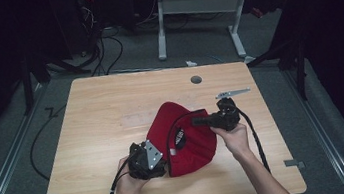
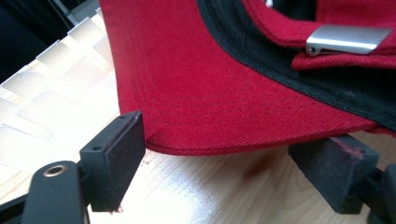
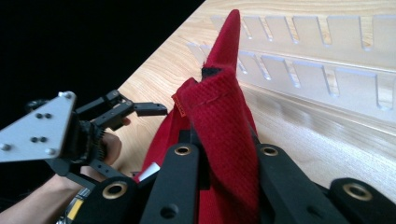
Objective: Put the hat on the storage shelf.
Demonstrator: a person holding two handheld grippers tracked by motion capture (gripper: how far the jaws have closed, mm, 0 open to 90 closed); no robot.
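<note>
A red cap [image 1: 186,145] lies upside down on the wooden table [image 1: 96,112], its black inner band and a label showing. My right gripper [image 1: 195,122] reaches in from the right and is shut on the cap's rear edge. In the right gripper view the red fabric [image 3: 224,112] stands pinched up between the jaws. My left gripper [image 1: 165,162] sits at the cap's near left side. In the left gripper view its open jaws straddle the cap's rim [image 2: 210,93], which lies just ahead of the pads [image 2: 114,156]. A metal strap buckle [image 2: 345,39] shows at the top right.
A round grommet hole [image 1: 196,79] sits near the table's far edge. Behind the table stands a white desk frame [image 1: 160,23], with cables [image 1: 103,50] on the floor. Bare tabletop extends to the left and far side of the cap.
</note>
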